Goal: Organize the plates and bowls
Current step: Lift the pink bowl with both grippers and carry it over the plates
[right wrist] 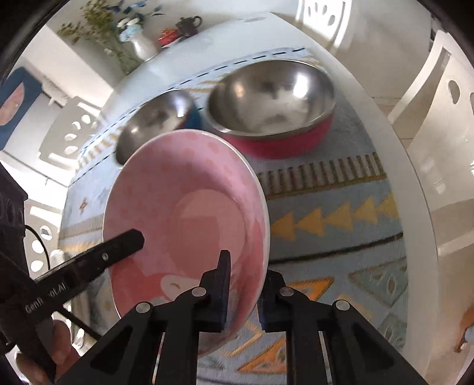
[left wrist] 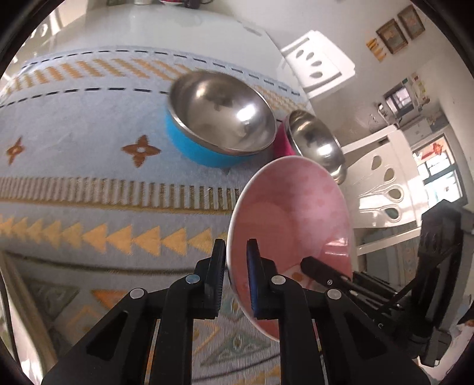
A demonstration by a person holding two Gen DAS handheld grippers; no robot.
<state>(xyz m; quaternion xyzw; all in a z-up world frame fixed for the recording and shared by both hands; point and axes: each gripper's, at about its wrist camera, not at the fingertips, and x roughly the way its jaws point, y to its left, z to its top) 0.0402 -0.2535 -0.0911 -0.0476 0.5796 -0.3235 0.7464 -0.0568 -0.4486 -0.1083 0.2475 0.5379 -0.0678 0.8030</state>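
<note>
1. Round white table (right wrist: 411,165): it carries everything below; white chairs with teardrop cut-outs (left wrist: 382,177) stand beside it.

2. Pale blue woven table mat with orange triangles and brown star motifs (left wrist: 89,189): it covers the near part of the table, under both of your grippers.

3. Pink round ceramic plate with a darker dotted rim (right wrist: 189,207): the task piece. You hold it tilted steeply, lifted off the mat, in front of the two bowls. Both grippers have it by the rim, on opposite sides.

4. Steel bowl with a red outer shell (right wrist: 272,103): upright on the mat, at the far edge, just beside the blue one. The plate's top edge overlaps it in the left wrist view.

5. Steel bowl with a blue outer shell (left wrist: 222,118): upright on the mat, empty. Whether it touches the red one you cannot tell.

6. Your left gripper (left wrist: 235,278): black, jaws closed on the plate's rim, one pad on each face.

7. Your right gripper (right wrist: 246,284): black, jaws clamped on the plate's opposite rim; the outer finger sits behind the plate. One finger of your left gripper shows across the plate's face.

8. White vase of flowers (right wrist: 142,44) and dark teapot (right wrist: 189,25): at the table's far side, well apart from the mat.
</note>
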